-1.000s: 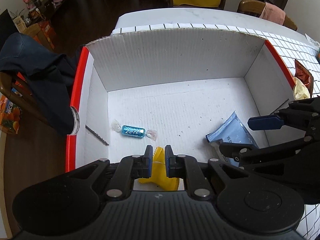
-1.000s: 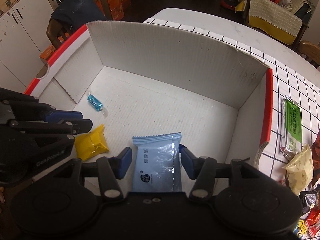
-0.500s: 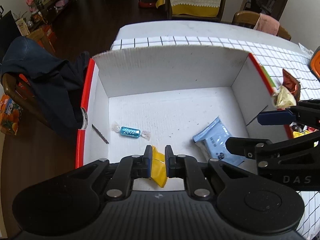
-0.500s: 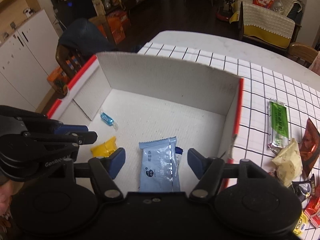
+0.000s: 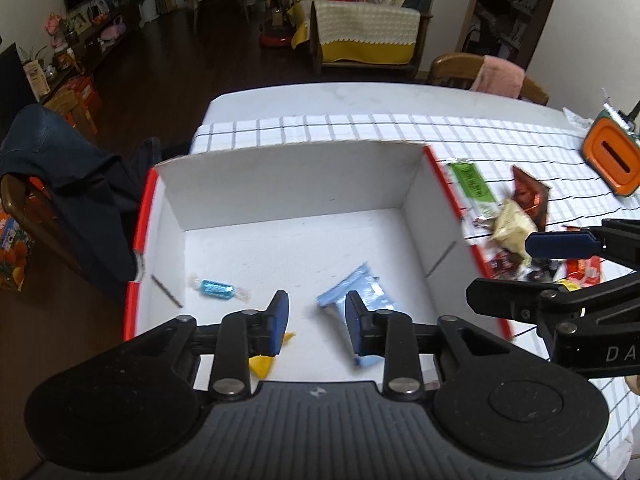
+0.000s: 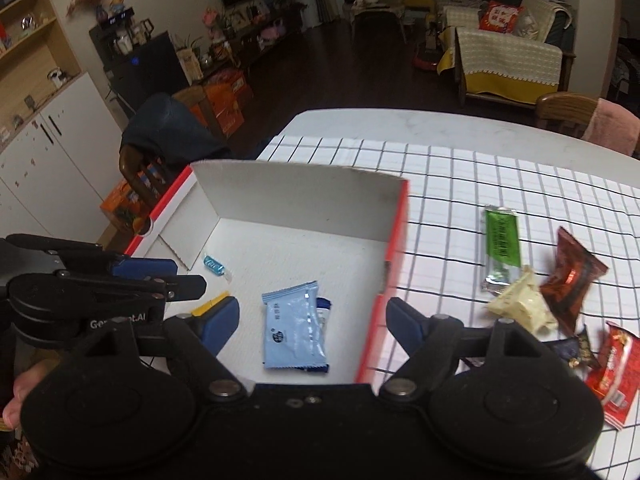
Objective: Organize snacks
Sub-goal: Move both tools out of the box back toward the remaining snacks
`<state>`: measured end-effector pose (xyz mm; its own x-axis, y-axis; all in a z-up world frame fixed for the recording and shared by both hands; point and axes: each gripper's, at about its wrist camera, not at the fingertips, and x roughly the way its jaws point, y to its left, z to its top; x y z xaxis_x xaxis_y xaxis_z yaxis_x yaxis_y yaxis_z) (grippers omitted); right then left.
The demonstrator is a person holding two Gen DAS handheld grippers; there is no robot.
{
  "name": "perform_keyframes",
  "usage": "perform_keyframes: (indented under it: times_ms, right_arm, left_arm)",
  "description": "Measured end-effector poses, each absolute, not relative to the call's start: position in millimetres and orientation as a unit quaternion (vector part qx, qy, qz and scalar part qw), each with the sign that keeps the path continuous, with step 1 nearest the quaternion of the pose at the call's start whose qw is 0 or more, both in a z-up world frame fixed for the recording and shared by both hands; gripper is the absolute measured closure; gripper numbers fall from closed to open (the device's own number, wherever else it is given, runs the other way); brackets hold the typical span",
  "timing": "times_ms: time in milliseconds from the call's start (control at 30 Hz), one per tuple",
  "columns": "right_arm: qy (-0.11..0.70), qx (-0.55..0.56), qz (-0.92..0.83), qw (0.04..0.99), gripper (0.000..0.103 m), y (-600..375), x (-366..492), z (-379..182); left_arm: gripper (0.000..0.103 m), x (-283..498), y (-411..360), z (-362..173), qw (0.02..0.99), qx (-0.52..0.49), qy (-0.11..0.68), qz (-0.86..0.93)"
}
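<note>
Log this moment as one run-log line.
left gripper: open, empty | right gripper: open, empty | box: yellow snack, blue packet, blue candy | more snacks outside

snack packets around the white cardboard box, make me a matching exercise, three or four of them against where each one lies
Things:
1. light blue flat packet
2. small blue foil-wrapped candy
3. green bar wrapper
4. yellow packet

Places:
A. on the checked tablecloth, outside the white cardboard box
B. on the box floor, below the left gripper's fingers
C. on the box floor, towards its left wall
D. on the box floor, towards its right wall

Pairs: 1-D, 2-C, 3-A, 4-B
</note>
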<state>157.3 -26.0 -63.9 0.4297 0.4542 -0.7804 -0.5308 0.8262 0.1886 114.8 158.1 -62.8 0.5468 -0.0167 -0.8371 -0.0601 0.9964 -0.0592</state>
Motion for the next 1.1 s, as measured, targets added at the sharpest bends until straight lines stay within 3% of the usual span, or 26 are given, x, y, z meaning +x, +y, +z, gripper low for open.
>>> perform_keyframes:
  times_ms: [67, 233, 633, 733, 1100]
  right_arm:
    - [0.443, -0.037, 0.289, 0.848, 0.022, -36, 155, -60]
    - [0.429, -0.020, 0.283, 0.857, 0.013, -65, 151, -52]
    - [0.421, 0.004, 0.248, 0.872, 0.011, -151, 149, -49]
    - [0.420, 0.007, 0.235, 0.876, 0.001, -173, 150, -51]
    - [0.437, 0.021, 0.149, 0.887, 0.000, -273, 182, -75]
  left_arm:
    - [0.070, 114, 150, -59, 0.881, -0.039, 0.472, 0.009]
    - [0.038, 112, 128, -49, 0.890, -0.037, 0.454, -0.001]
    - [0.024, 114, 57, -41, 0.901, -0.018, 0.433, -0.031]
    - [0.021, 115, 39, -43, 0.901, -0.021, 0.432, -0.042]
    - [0.019, 131, -25, -72, 0.890, -0.020, 0.453, -0.056]
